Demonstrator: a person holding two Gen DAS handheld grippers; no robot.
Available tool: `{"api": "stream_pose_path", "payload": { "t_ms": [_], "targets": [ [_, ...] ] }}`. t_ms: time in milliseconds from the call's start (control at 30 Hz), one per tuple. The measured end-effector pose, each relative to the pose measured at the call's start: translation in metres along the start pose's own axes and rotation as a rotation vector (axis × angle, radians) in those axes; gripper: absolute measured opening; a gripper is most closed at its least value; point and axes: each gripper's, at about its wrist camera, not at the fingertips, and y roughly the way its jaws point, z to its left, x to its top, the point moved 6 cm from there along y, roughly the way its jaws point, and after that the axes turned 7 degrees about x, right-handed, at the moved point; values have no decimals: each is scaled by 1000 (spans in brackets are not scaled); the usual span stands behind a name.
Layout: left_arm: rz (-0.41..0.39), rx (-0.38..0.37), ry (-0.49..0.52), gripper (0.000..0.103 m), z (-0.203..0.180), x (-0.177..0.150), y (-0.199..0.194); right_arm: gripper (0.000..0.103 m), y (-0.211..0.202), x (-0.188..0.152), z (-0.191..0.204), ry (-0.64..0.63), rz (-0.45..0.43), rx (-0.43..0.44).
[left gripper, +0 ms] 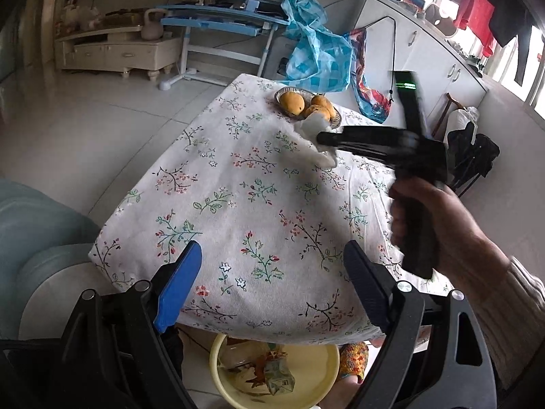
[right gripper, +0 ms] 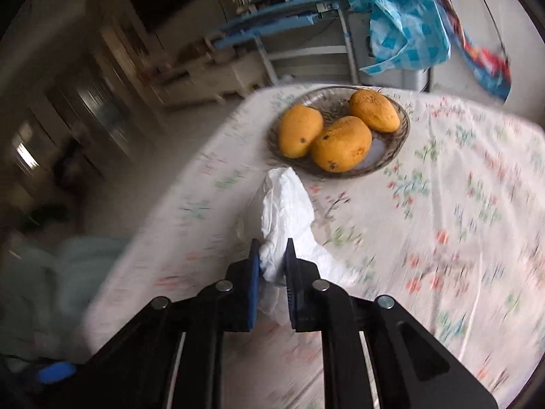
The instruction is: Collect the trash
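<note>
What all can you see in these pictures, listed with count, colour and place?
tissue: one, white, crumpled, on table beside dish
mangoes: three, yellow-orange, in dish
dish: one, grey-brown, far end of table
tablecloth: one, white floral, covering table
basin: one, pale yellow, floor under table edge, holding scraps
plastic bag: one, blue checked, behind table
left tool: open, over near table edge
right tool: shut on tissue
hand: one, holding right tool

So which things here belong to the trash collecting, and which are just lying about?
Belongs to the job:
crumpled white tissue, pinched in the right hand-held gripper
yellow basin of scraps beneath the table edge

Just lying about:
dish of mangoes
blue checked bag
floral tablecloth
</note>
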Motion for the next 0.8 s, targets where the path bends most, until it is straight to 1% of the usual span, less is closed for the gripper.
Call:
{"api": "stream_pose_path", "payload": {
  "t_ms": [100, 200, 267, 400, 567, 600, 700, 800],
  "targets": [
    [-13, 8, -8, 82, 1, 0, -3, 14, -33, -16, 9, 97, -38, 156],
    [-33, 15, -25, 82, 5, 1, -7, 14, -59, -33, 18, 177, -62, 279],
    [-56, 20, -40, 82, 7, 3, -11, 14, -74, -46, 25, 206, -63, 320],
    [-88, 28, -55, 82, 10, 6, -17, 14, -101, -90, 46, 195, -34, 327],
    [-106, 41, -34, 83, 7, 5, -20, 15, -111, -152, 76, 88, 69, 266],
    [-108, 44, -27, 83, 7, 4, -21, 15, -110, -167, 84, 57, 95, 248],
    [-117, 55, 3, 84, 3, 2, -24, 15, -105, -204, 99, 29, 154, 248],
    [-124, 66, 28, 85, -1, 0, -25, 15, -89, -232, 107, -13, 223, 199]
  ]
}}
